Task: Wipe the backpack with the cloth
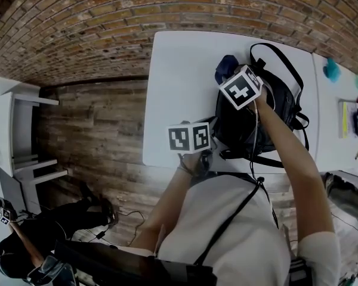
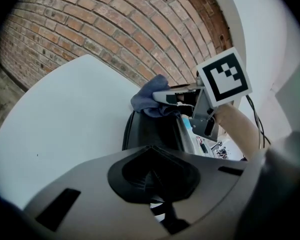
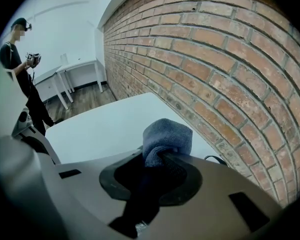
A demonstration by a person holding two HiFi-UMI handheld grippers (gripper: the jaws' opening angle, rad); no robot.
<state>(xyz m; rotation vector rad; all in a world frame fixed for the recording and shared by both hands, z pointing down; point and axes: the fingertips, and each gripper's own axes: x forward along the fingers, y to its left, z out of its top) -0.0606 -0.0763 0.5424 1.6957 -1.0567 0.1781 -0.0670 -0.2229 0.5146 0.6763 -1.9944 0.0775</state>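
R tool point(image 3: 157, 158) clamped on blue cloth point(image 3: 168, 135), wad sticking out past its tips and sitting at the far end of the black backpack point(image 1: 243, 130). L tool point(image 2: 152, 176): jaws look together, prob. w/ nothing between, dark there. Backpack just ahead of it, lying on white table point(image 1: 179, 70). Brick wall point(image 3: 230, 59) beyond.

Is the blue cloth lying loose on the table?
No, the right gripper has its jaws shut on the cloth, holding it at the top of the backpack.
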